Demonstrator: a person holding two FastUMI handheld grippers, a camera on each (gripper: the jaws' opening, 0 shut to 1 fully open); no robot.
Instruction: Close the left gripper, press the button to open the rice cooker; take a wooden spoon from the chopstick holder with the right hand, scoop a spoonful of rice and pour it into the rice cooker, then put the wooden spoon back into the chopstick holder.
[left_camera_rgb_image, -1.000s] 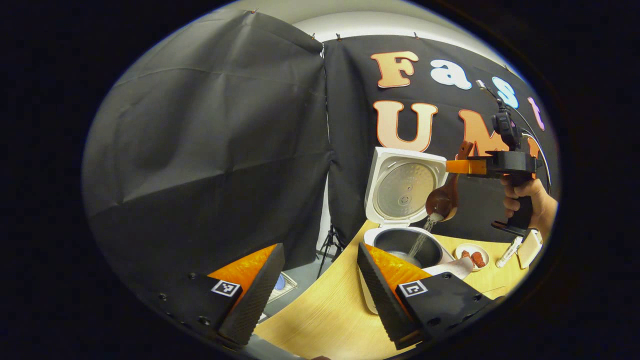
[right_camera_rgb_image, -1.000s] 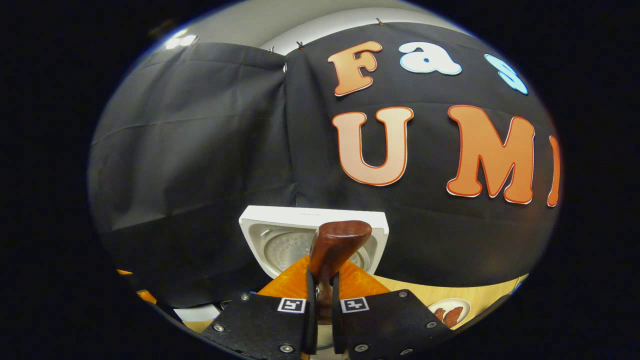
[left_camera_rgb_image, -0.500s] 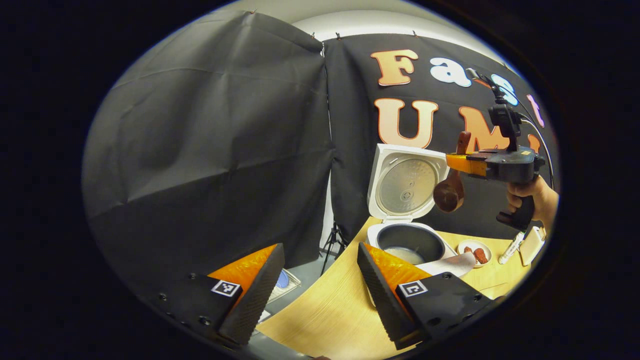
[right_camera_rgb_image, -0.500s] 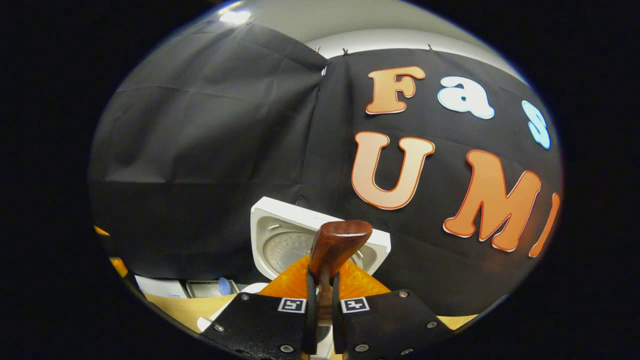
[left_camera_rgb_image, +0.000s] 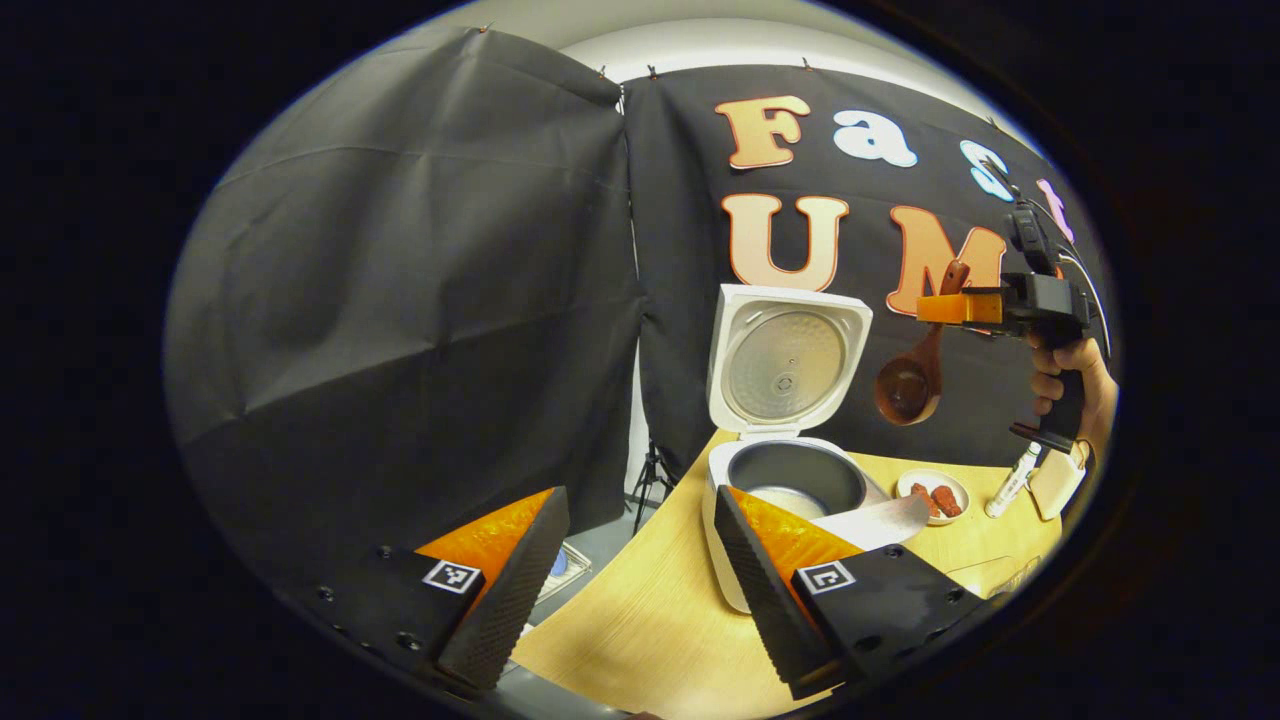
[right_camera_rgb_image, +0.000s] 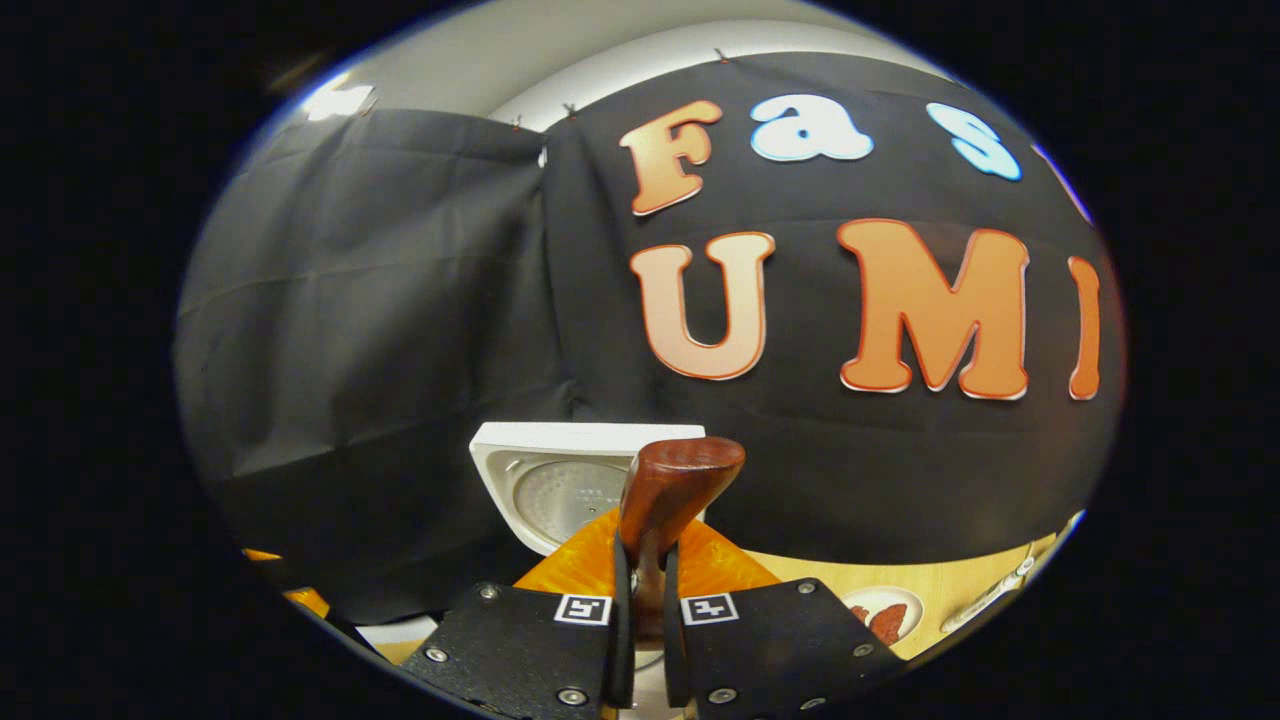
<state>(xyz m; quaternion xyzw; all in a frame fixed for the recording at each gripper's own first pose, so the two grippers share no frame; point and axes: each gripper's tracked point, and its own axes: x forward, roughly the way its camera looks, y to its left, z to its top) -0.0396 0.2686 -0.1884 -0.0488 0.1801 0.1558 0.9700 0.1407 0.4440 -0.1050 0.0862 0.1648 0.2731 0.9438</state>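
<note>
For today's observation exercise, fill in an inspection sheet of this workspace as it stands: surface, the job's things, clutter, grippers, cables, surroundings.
Surface: wooden table, bare in front of the cooker.
Job's things: rice cooker on the table, lid up, some rice in the pot; wooden spoon hanging bowl-down in the air to the right of the lid, not over the pot.
Clutter: small dish with red pieces, a pen-like stick and a flat pale item right of the cooker.
Grippers: left gripper open, holding nothing; right gripper shut on the wooden spoon's handle.
Cables: thin wires rising from the right gripper.
Surroundings: black cloth wall, tripod legs on the floor beside the table.
</note>
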